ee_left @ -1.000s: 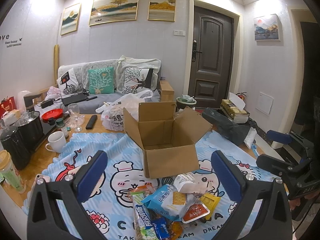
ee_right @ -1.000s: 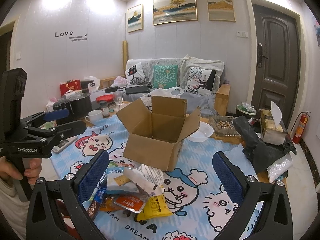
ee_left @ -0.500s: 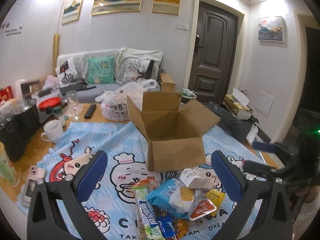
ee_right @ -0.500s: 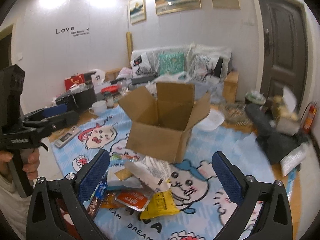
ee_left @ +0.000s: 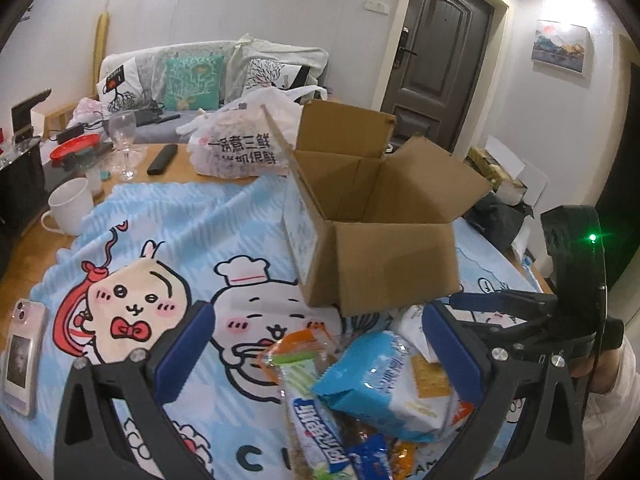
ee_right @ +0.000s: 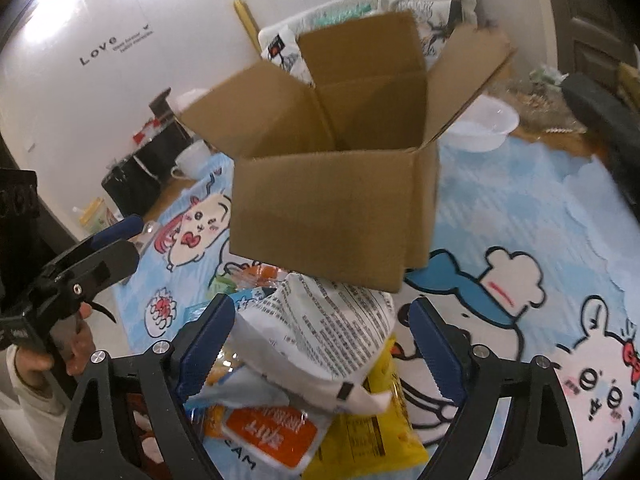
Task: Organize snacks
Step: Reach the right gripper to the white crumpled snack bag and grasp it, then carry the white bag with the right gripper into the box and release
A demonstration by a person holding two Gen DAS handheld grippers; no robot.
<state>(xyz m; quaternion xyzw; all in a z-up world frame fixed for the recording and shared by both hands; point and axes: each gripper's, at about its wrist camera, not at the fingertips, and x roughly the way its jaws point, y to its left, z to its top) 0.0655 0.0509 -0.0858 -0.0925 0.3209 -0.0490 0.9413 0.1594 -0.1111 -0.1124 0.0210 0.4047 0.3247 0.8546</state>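
Both tools are spread wide. The right tool (ee_right: 320,340) straddles the white snack bag (ee_right: 320,332) atop the heap beside the cardboard box (ee_right: 332,208), mid-tabletop. It looks light, crinkly, slippery: pinch across its middle.

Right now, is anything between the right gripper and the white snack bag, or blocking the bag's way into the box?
Nothing visible: the right gripper is open around the white snack bag, which tops the pile. The cardboard box just beyond has its flaps open.
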